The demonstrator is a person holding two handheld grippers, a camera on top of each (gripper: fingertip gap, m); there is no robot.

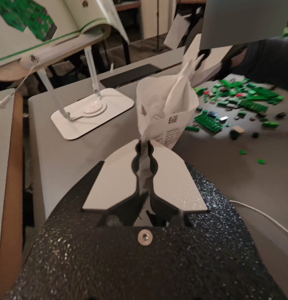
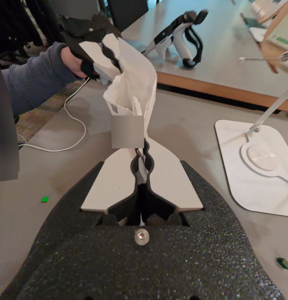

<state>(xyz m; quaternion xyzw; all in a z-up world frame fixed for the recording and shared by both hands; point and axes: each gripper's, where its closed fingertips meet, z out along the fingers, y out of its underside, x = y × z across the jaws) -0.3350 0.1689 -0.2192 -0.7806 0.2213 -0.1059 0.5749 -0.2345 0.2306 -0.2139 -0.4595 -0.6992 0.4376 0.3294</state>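
Bag: a crumpled white paper bag (image 1: 164,103) with small printed panels and a square code mark, up in the air above the grey desk (image 1: 213,162), stretched between both tools; its torn top gapes open and ragged, and the paper twists in the middle.
Left tool: the left tool (image 1: 144,144), white fingers on a speckled black body, is clenched on the lower printed edge of the bag, paper running down the narrow slot between the fingers.
Right tool: the right tool (image 2: 144,146) is clamped on the other end of the bag, a strip of paper pinched between its wavy black pads (image 2: 149,164).
Across the way: from the right wrist view, the left tool shows again (image 2: 107,53), gripped by a hand (image 2: 71,63) in a blue-grey ribbed sleeve, biting the far rim of the bag.
Around it: a flat white lamp base (image 1: 91,112) with a thin stem sits just beside the bag; a scatter of green toy bricks (image 1: 237,103) lies well apart; a white cable (image 2: 71,116) loops over the desk.
Room: bare desk under the bag; the desk edge drops off near the lamp base, another desk beyond it.
Hard to see: grey patches cover part of the bag's print; the pictures are motion-blurred, so the brick shapes stay vague; inside of the bag hidden.
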